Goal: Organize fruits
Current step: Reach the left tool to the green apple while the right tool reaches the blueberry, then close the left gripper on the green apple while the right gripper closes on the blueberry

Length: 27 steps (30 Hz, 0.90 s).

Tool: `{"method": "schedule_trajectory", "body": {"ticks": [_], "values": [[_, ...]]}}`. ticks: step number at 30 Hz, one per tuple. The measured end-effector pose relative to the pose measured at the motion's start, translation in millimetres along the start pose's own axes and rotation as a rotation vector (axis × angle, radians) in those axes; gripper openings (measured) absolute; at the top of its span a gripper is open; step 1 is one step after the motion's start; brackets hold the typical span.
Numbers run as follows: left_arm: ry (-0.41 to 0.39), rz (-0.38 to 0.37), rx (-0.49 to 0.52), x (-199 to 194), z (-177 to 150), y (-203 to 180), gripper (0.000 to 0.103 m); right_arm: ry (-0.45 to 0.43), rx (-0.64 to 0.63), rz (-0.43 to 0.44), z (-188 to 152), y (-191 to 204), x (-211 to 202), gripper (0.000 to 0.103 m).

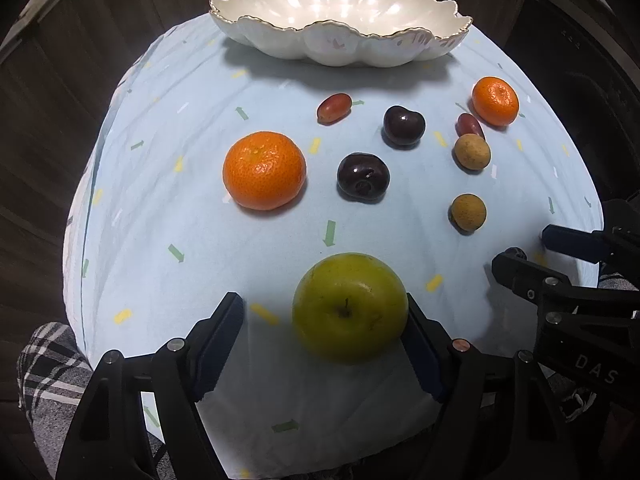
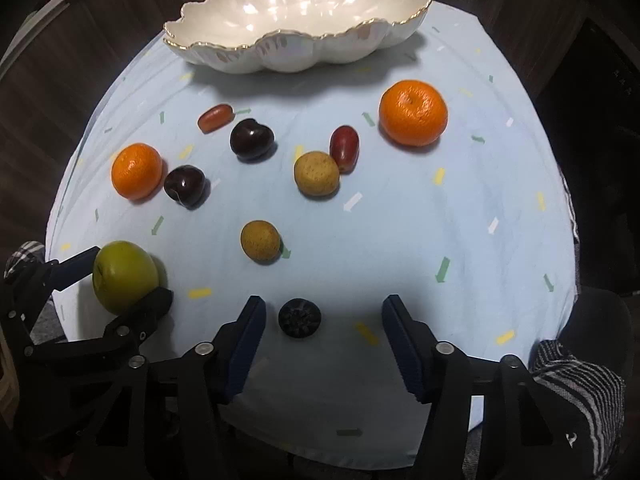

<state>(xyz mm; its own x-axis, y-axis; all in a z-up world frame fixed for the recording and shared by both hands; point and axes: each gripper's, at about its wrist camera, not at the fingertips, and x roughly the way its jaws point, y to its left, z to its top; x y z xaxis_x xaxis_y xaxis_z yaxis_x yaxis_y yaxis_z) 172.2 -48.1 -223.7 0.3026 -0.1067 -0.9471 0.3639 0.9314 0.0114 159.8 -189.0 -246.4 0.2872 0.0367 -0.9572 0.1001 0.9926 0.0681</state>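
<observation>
Left hand-held gripper (image 1: pixel 324 340): spread wide around the green apple (image 1: pixel 349 307) — the right finger touches its flank, the left finger stands apart.
Apple's place: on the blue worktop (image 1: pixel 160 208), dead ahead at twelve o'clock between the fingers, stem dimple facing the camera.
Right hand-held gripper (image 2: pixel 323 334): also spread, holding nothing; a small dark ridged fruit (image 2: pixel 299 317) sits between its fingers, nearer the left one.
Bowl (image 1: pixel 340 20): scalloped white, empty, far edge at twelve o'clock.
Nearer hand: the left, plainly — the apple is all but in its grasp.
Likely next: squeeze, then lift towards the bowl over the mandarin (image 1: pixel 264 170) and cherries (image 1: pixel 363 176).
</observation>
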Motion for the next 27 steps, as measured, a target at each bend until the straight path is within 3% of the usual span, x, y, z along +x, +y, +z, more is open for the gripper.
{"method": "schedule_trajectory", "body": {"ticks": [11,22,27], "values": [[-0.005,-0.022,-0.015,3.3,0.7,0.8,0.075,0.015,-0.006,-0.013,-1.1,1.4,6.5,0.056],[-0.026,-0.063,0.002,-1.8,-1.5,-4.9,0.053,0.009,-0.007,-0.004,-1.5,4.6,3.3,0.025],[-0.035,-0.072,0.008,-4.8,-3.2,-7.2,0.048,0.006,-0.001,0.006,-1.7,5.8,2.8,0.023]]}}
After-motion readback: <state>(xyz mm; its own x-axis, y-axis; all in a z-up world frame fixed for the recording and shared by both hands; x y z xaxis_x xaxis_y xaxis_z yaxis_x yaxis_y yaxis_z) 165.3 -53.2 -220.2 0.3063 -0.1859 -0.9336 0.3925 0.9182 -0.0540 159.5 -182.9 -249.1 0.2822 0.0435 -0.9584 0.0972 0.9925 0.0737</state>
